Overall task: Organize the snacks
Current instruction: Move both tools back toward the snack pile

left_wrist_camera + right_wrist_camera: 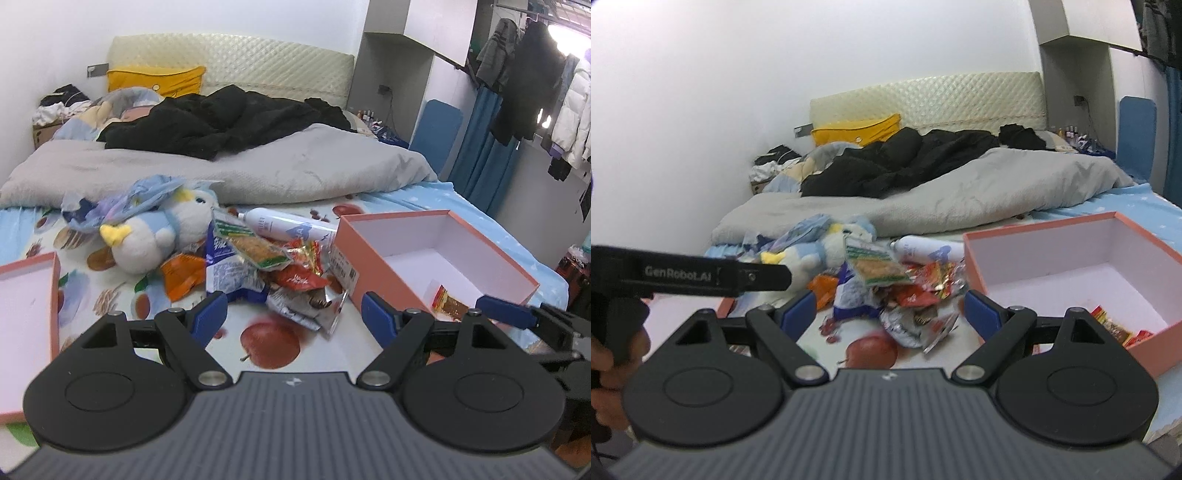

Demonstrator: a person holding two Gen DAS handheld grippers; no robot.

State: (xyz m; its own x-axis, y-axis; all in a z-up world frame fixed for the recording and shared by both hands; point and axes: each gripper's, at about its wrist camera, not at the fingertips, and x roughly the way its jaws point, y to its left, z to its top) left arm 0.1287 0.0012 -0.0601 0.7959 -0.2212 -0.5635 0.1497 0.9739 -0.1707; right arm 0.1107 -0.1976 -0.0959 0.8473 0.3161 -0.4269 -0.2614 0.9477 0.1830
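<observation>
Snack pile (pixel 266 266) on bed — ahead of both grippers (pixel 293 314) (pixel 890 308), jaws spread, empty.

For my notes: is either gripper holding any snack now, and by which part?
Nothing is held. Left gripper and right gripper have open, empty jaws.

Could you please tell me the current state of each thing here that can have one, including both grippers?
Left gripper: open, holding nothing.
Right gripper: open, holding nothing.
Pink box: open, with a snack lying inside.
Box lid: off, lying rim up on the bed.
Snack pile: loose on the bed, not yet boxed.
White bottle: lying on its side.
Plush toy: lying beside the pile.
</observation>
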